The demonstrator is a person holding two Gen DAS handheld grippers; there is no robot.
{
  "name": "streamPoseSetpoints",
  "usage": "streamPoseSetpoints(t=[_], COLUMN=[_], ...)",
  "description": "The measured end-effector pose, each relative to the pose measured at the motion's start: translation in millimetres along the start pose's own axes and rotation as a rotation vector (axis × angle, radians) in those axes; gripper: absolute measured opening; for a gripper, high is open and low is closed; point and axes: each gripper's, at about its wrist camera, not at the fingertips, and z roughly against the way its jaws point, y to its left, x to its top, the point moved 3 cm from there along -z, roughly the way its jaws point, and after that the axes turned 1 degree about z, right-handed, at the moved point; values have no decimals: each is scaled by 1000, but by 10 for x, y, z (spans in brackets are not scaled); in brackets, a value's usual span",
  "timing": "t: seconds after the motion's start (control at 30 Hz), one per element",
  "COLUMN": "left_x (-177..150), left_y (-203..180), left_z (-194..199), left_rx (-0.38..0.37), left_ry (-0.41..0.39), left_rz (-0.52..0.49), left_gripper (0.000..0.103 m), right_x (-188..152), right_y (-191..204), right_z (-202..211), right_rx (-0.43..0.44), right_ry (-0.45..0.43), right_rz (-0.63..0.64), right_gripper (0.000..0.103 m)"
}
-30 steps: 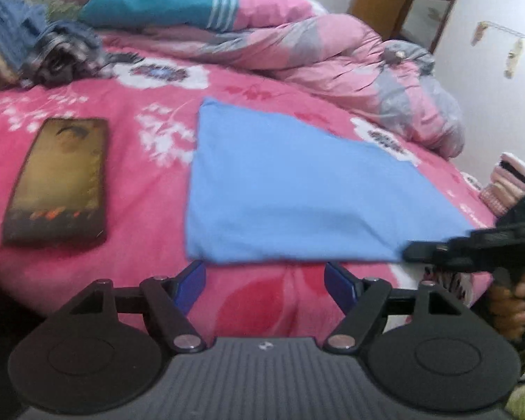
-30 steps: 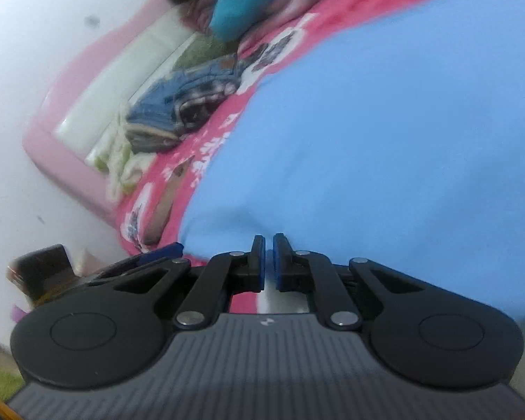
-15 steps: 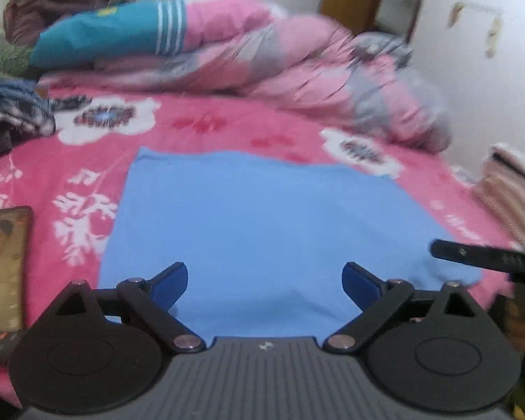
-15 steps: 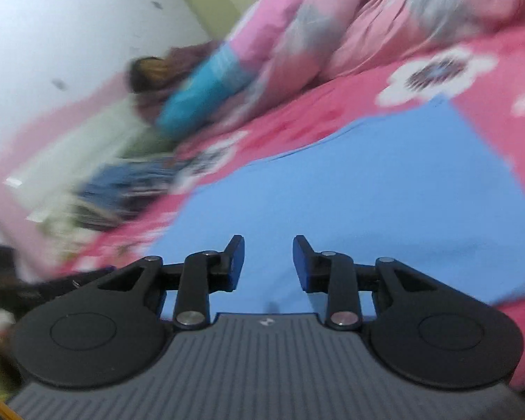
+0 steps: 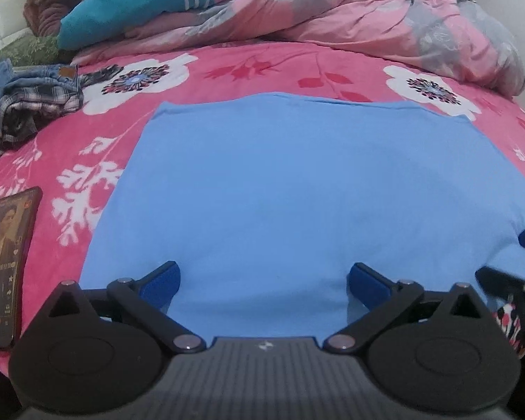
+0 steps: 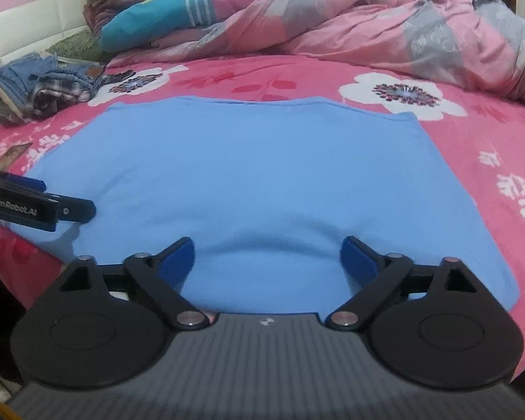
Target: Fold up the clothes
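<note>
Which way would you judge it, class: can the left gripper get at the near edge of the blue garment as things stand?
Probably yes. The left gripper, its jaws opening with nothing between them, hangs right over the blue garment near its front edge. The right gripper stands off to the side, so nothing blocks it.

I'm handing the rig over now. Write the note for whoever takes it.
Left gripper: jaws opening wide, nothing gripped, over the near edge of the blue cloth.
Right gripper: jaws opening wide, nothing gripped, over the same near edge.
Cloth lies flat on the bed. A clothes pile sits far left, a phone at the left edge.
Done: cloth laid out and released.
Left: next fold, then the pile.
</note>
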Motion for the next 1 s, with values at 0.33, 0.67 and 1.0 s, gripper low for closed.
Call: streamPoseSetpoints(t=[0.33,0.67,1.0], left_x=[65,57,74], left_y=[-4,13,-18], left_z=[-52,-47,-55], left_rx=[3,-5,20], left_ry=[61,48,63], left_rz=[10,42,46], left_gripper=[103,103,103], right_x=[-14,-9,20], right_y=[14,-69,-58], right_z=[16,48,47], right_rx=[11,36,58], right_ry=[12,-19,0], right_rz=[-39,-142,-137], right_gripper=[102,102,102])
